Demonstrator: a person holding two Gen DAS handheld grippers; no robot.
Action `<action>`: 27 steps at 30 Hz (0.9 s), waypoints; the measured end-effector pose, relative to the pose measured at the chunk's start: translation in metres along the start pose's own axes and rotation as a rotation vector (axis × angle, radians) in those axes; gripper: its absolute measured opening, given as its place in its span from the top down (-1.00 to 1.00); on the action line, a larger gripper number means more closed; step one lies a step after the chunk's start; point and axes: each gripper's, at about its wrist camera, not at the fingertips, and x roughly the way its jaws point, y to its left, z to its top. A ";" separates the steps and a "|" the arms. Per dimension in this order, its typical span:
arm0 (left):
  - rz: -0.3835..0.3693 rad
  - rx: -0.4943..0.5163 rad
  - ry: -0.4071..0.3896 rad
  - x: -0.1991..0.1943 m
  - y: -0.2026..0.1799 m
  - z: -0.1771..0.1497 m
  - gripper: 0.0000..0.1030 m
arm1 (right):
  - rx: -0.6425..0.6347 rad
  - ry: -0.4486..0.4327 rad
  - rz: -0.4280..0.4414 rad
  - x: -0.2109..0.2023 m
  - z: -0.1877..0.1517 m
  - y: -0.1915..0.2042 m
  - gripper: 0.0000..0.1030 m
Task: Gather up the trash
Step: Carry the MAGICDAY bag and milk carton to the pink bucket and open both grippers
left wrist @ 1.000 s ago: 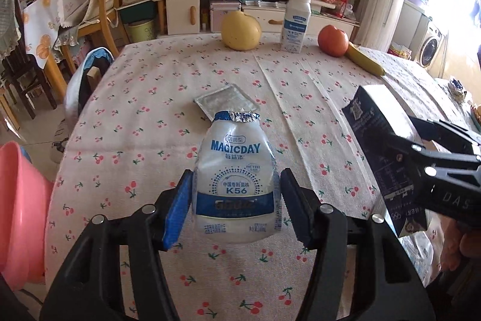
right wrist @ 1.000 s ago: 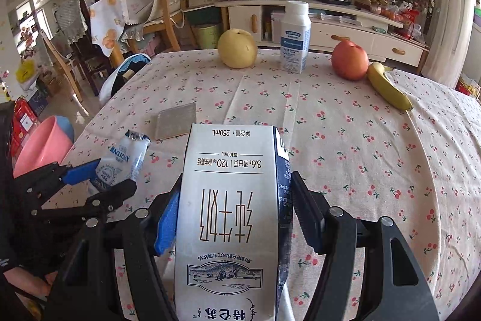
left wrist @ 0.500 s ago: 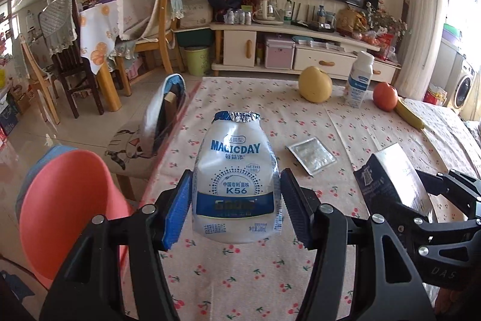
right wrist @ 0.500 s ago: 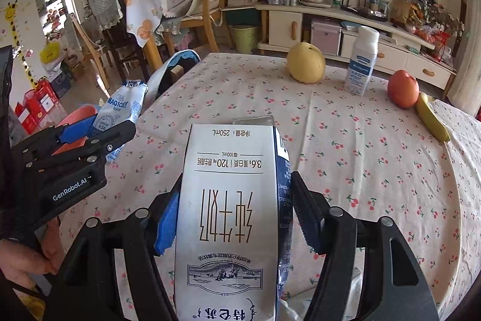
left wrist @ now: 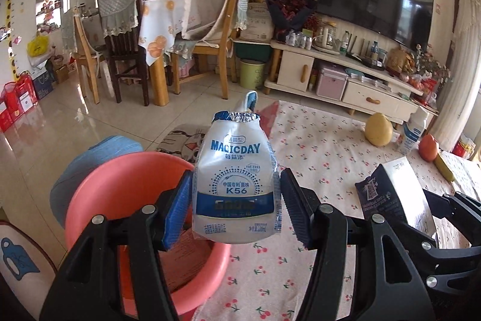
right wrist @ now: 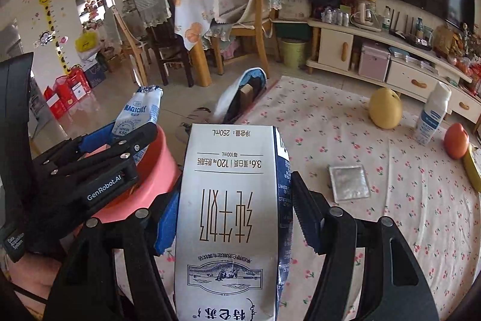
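My left gripper (left wrist: 236, 211) is shut on a white and blue MAGICDAY yogurt pouch (left wrist: 236, 182) and holds it over the rim of a pink bin (left wrist: 120, 200) at the table's left edge. The pouch also shows in the right wrist view (right wrist: 136, 116), above the pink bin (right wrist: 156, 167). My right gripper (right wrist: 233, 218) is shut on a white and dark blue milk carton (right wrist: 231, 215), held above the table beside the bin. The carton shows at the right of the left wrist view (left wrist: 396, 194). A silver foil wrapper (right wrist: 348, 182) lies flat on the tablecloth.
The cherry-print tablecloth (right wrist: 390, 230) carries a yellow pomelo (right wrist: 385, 109), a white bottle (right wrist: 433, 116), a red fruit (right wrist: 456, 140) and a banana (right wrist: 472, 170) at the far side. A blue stool (left wrist: 90, 161) and chairs (left wrist: 216, 29) stand beyond the bin.
Both grippers have swung left with their loads. The pouch has gone from above the table to above the pink bin. The carton has followed toward the bin.
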 end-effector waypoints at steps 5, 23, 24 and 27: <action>0.073 -0.062 -0.005 0.003 0.036 0.007 -0.16 | -0.028 -0.005 0.050 0.017 0.018 0.034 -0.30; 0.270 -0.205 0.056 0.020 0.124 0.013 -0.16 | 0.012 0.054 0.169 0.090 0.036 0.088 -0.30; 0.271 -0.208 0.059 0.020 0.126 0.013 -0.16 | 0.021 0.061 0.174 0.094 0.036 0.088 -0.30; 0.300 -0.214 0.065 0.023 0.128 0.014 -0.17 | 0.035 0.089 0.205 0.105 0.033 0.090 -0.30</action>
